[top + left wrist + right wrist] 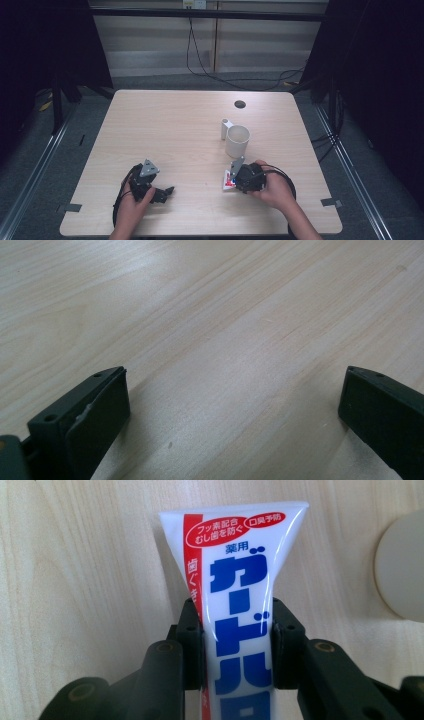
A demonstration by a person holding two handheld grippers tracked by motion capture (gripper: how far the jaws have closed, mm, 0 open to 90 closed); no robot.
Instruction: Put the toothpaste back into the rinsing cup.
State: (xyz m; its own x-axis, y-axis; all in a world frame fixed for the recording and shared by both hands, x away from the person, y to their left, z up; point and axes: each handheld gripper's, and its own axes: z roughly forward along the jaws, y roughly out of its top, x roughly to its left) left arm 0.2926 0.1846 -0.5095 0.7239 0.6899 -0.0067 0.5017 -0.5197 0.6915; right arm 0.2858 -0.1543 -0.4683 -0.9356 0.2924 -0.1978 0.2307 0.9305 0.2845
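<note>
— On the bench (pixel 165 125), near edge: toothpaste tube (pixel 235 580), clamped mid-body by right tongs (pixel 237 625); left tongs (pixel 235 405) wide open, holding nothing.
— Handling: lift level; avoid squeezing; clear the cup (pixel 237 141).

A lab: bare wooden table (pixel 165 120), dark curtains (pixel 380 75), trailing cables (pixel 200 55).
</note>
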